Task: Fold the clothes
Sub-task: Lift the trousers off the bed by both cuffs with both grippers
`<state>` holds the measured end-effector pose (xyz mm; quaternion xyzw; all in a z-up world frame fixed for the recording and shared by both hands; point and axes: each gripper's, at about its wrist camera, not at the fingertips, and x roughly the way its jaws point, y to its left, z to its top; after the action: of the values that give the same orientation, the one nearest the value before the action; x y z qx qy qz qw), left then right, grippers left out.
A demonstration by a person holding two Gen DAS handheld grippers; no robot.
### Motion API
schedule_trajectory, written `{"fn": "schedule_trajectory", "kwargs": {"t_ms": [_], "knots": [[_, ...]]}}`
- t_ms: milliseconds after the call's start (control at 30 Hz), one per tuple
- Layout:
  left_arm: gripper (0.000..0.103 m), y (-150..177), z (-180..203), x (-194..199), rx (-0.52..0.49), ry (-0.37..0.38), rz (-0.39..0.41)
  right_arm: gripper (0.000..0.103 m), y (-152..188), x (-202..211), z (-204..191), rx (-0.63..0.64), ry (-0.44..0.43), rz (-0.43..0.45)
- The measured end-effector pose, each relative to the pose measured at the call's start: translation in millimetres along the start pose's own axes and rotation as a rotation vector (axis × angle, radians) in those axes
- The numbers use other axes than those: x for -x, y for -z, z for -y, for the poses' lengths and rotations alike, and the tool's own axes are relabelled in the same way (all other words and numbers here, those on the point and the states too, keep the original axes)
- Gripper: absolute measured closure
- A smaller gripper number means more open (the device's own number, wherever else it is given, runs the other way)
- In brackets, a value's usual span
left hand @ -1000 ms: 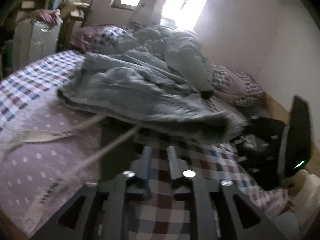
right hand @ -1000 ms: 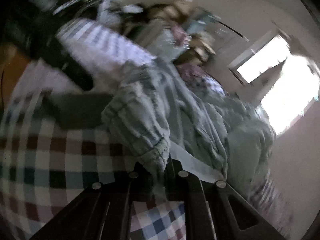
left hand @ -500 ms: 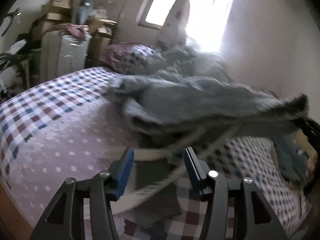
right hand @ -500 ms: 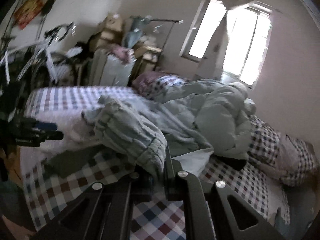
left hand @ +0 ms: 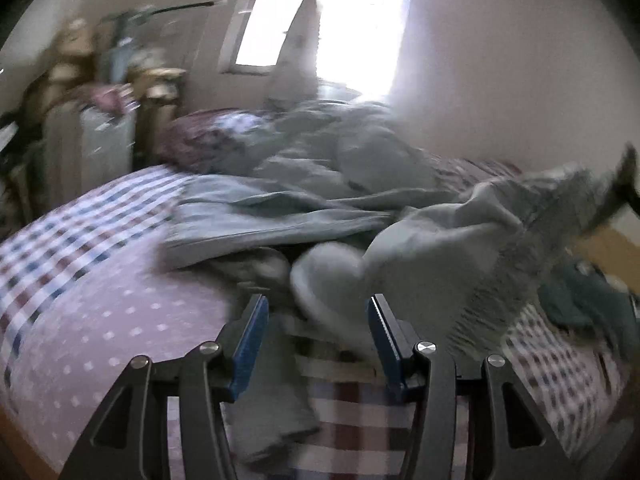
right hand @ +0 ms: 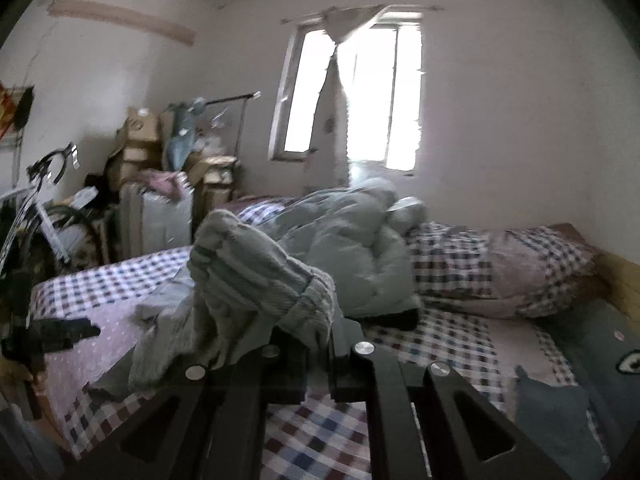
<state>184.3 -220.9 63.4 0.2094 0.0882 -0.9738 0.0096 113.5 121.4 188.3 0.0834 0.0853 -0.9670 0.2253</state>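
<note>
Left gripper [left hand: 316,340] is hovering low over the bed [left hand: 104,320], pointing toward the window [left hand: 332,24], jaws spread wide and gripping nothing; its 2 blue pads [left hand: 250,344] are showing bare. Just ahead of the jaws, the light grey-green garment [left hand: 420,256] is lying crumpled, blurred. Right gripper [right hand: 320,344] is sitting level, raised above the checked sheet [right hand: 320,436], jaws clamped tight on the garment's ribbed cuff [right hand: 308,304], with cloth bunching up and left of the jaws. Beyond both jaws, a pale quilt [right hand: 352,248] is piled up; right of it, a checked pillow [right hand: 520,272].
</note>
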Motion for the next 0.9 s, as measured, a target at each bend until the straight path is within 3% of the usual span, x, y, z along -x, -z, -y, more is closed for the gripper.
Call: {"fn": "schedule_trajectory", "kwargs": {"t_ms": [267,500,900], "knots": [[0.047,32,106,8,-0.399,0.124,0.033,0.097,8,47,78,-0.123,0.144,0.002],[0.047,100,193,-12,-0.791,0.093,-0.003,0.097,47,35,115,-0.204,0.185,-0.06],[0.047,136,255,-59,-0.997,0.108,-0.051,0.096,94,14,149,-0.281,0.186,-0.119]]}}
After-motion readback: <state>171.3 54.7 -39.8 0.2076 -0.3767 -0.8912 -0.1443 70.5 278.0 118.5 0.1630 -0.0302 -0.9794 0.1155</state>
